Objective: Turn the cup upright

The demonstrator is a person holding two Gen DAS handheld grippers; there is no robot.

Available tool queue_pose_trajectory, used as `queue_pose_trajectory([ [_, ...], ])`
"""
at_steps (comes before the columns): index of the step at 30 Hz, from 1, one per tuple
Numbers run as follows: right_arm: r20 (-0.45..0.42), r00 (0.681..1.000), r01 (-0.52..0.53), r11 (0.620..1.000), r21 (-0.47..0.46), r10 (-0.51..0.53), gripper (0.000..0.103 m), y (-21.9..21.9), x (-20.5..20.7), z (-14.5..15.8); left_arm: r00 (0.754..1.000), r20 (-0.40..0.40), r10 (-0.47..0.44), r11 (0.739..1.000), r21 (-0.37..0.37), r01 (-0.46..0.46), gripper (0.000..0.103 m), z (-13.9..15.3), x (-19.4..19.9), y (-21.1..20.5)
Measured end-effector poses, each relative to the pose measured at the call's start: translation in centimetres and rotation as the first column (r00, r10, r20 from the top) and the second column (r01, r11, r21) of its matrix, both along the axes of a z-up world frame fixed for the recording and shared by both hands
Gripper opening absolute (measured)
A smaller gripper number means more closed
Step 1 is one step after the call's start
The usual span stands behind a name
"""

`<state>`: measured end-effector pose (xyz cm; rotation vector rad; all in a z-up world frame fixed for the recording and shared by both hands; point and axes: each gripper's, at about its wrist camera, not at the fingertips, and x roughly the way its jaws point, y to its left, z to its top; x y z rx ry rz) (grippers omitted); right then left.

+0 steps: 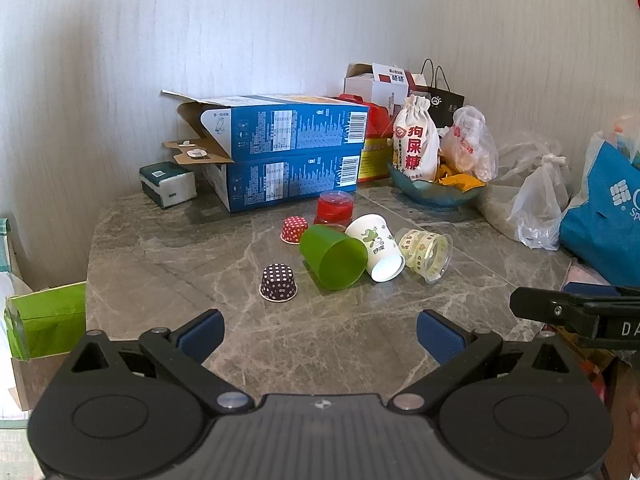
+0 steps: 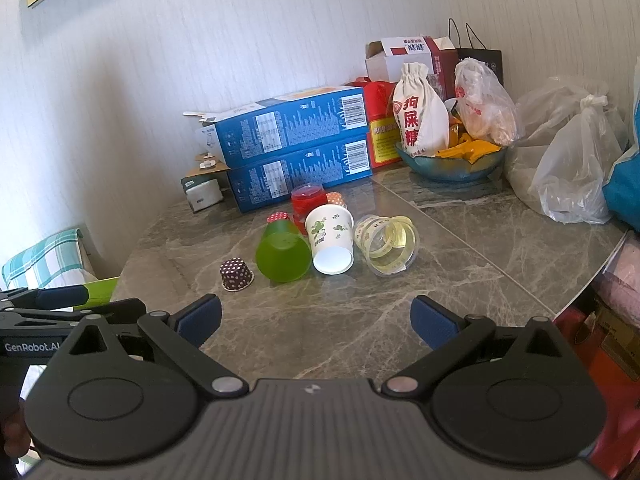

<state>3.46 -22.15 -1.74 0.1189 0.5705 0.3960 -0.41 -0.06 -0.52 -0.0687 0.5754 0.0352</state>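
Three cups lie on their sides in a row on the grey marble table [image 1: 168, 264]: a green plastic cup [image 1: 333, 257], a white paper cup with green print [image 1: 375, 246] and a clear plastic cup with yellow print [image 1: 426, 253]. They show in the right wrist view too: the green cup [image 2: 283, 255], the white cup [image 2: 330, 238], the clear cup [image 2: 386, 244]. My left gripper [image 1: 319, 336] is open and empty, short of the cups. My right gripper [image 2: 316, 322] is open and empty, also short of them.
A dark dotted cupcake liner [image 1: 278, 282] and a red dotted one [image 1: 295, 229] sit upside down near the cups, with a red jar [image 1: 334, 207] behind. Two stacked blue boxes [image 1: 288, 152], a tissue pack [image 1: 168, 183], a snack bowl [image 1: 436, 192] and plastic bags [image 1: 536, 204] line the back and right.
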Motion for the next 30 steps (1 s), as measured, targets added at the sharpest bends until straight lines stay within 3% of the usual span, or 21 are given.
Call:
queue_pose_trajectory([
  [30, 0.001, 1.000, 0.006, 1.000, 0.005, -0.006, 0.102, 0.02, 0.10, -0.02, 1.000, 0.000, -0.004, 1.000, -0.009, 0.004, 0.103, -0.19, 0.09, 0.08],
])
